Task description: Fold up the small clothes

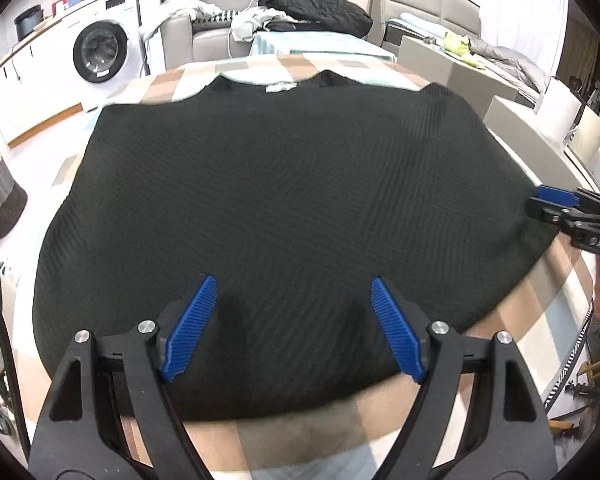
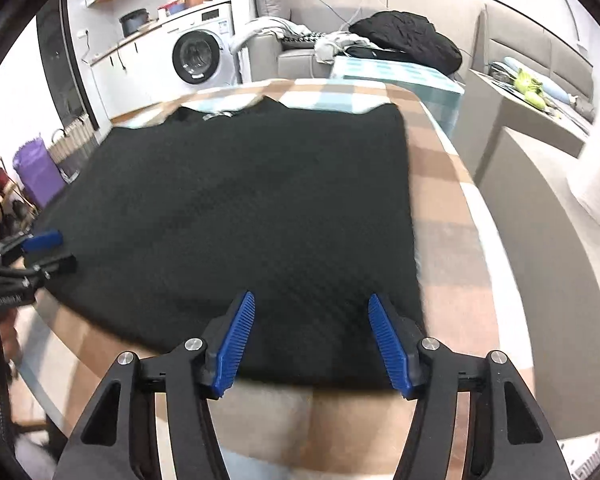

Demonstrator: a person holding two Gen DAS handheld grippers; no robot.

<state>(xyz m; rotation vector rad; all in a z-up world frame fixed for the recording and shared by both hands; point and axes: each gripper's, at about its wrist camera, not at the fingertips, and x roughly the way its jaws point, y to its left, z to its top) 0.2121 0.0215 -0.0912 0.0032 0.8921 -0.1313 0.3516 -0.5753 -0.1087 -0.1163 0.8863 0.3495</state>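
My left gripper (image 1: 292, 328) has its 2 blue pads wide apart, and nothing is pinched between them. The pads hang just over the near edge of the black knit top (image 1: 284, 200). I cannot tell if the tips touch the cloth.

My right gripper (image 2: 312, 344) is the same: its 2 pads are spread and hold nothing. They sit over the near hem too, close to the near right corner of the top.

The top lies flat and spread out ahead of both pairs of jaws. Its neck, with a small white label (image 1: 279, 88), is at the far end, away from me. The hem is the end nearest my jaws. So the top runs long from my jaws out toward the neck, and its hem runs side to side between my 2 grippers.

It lies on a table with a checked cloth (image 2: 440, 184) in tan, white and pale blue. A strip of that cloth shows below each pair of jaws.

I think the next move is to grab the hem, 1 gripper near each corner, and carry it away from me toward the neck. My right gripper looks nearer to its corner than my left is to the left corner.

Far past the table are a washing machine (image 2: 198, 56) and a grey sofa (image 1: 204, 36).
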